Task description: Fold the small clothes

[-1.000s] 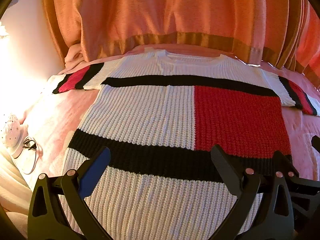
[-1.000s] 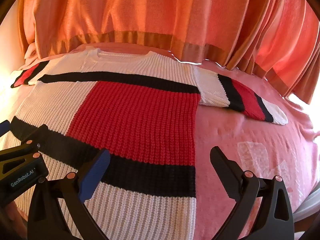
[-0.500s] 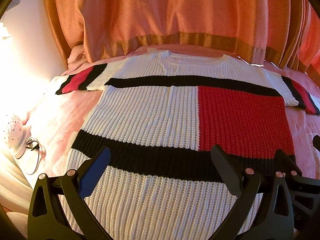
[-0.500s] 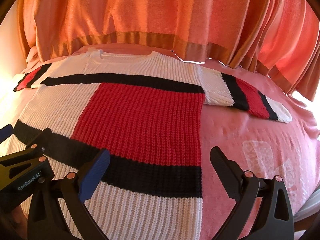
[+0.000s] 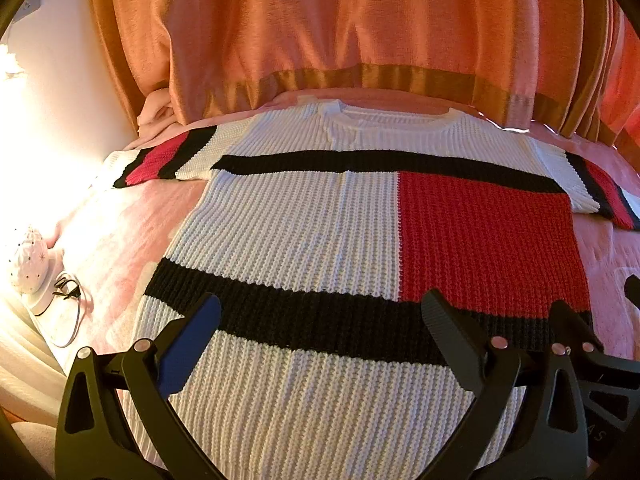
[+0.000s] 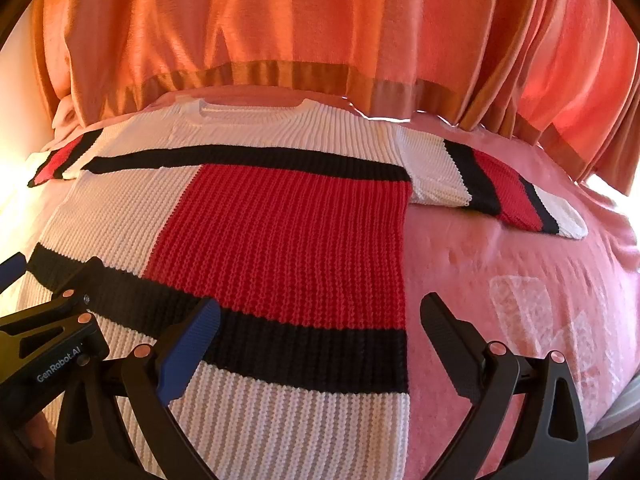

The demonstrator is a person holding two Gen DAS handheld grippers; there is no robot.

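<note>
Pink bed under orange curtain, knit sweater spread flat, unfolded; left gripper and right gripper jaws released above hem; next probably pinch hem corners.

The knit sweater is mostly white, ribbed, with a red block on its right side framed by a black band across the chest and a wider black band nearer the hem. Each sleeve carries black, red and black stripes, with a white cuff. The bed cover is pink with pale, faded patches. The curtain at the far side is orange with an olive-gold border. The left hand-held gripper is black with one blue finger pad.
</note>
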